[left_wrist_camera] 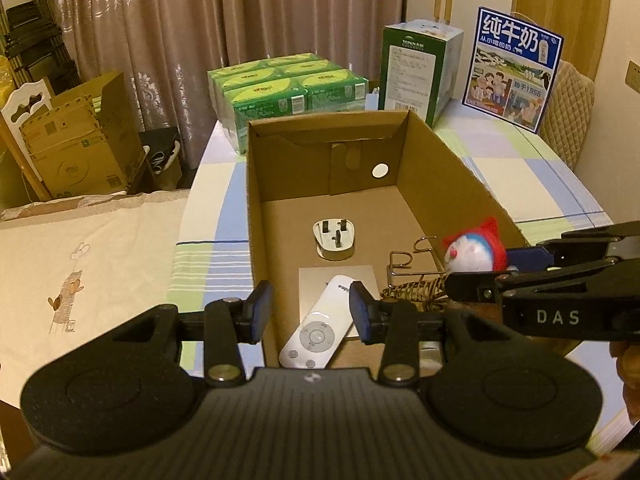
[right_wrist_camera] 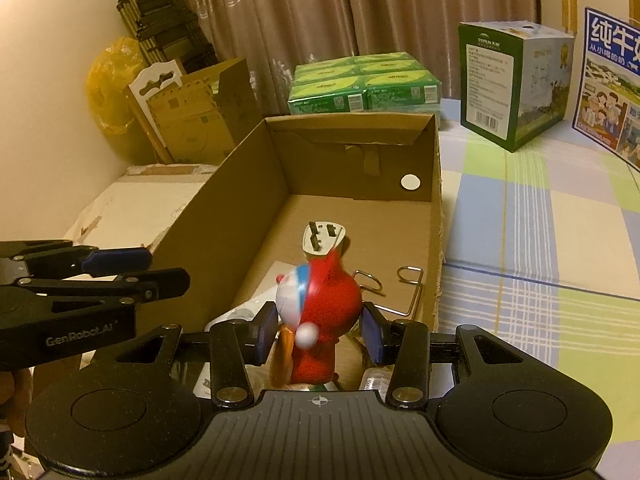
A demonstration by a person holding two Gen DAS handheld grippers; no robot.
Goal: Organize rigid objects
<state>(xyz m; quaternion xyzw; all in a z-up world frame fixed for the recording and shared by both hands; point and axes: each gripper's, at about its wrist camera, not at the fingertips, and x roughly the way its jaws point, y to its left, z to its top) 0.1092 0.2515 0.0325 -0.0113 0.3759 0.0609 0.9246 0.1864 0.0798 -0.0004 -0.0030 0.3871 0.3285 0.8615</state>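
An open cardboard box (left_wrist_camera: 276, 184) (right_wrist_camera: 240, 184) stands on the table. In it lie a white plug adapter (left_wrist_camera: 334, 238) (right_wrist_camera: 322, 236), a white remote (left_wrist_camera: 318, 330) on a beige card (left_wrist_camera: 316, 280), a wire hook rack (left_wrist_camera: 412, 260) (right_wrist_camera: 400, 288) and a wicker piece (left_wrist_camera: 412, 294). My right gripper (right_wrist_camera: 320, 330) (left_wrist_camera: 480, 276) is shut on a red and blue Doraemon figure (right_wrist_camera: 320, 304) (left_wrist_camera: 474, 252), holding it over the box's near right part. My left gripper (left_wrist_camera: 308, 314) (right_wrist_camera: 132, 268) is open and empty above the box's near left wall.
Green tissue packs (left_wrist_camera: 288, 88) (right_wrist_camera: 360, 84), a green and white carton (left_wrist_camera: 420, 68) (right_wrist_camera: 512, 84) and a blue milk box (left_wrist_camera: 512, 72) stand behind the box on the checked tablecloth (right_wrist_camera: 540, 240). Cardboard boxes (left_wrist_camera: 76, 140) and a folded trolley (right_wrist_camera: 160, 20) stand on the left.
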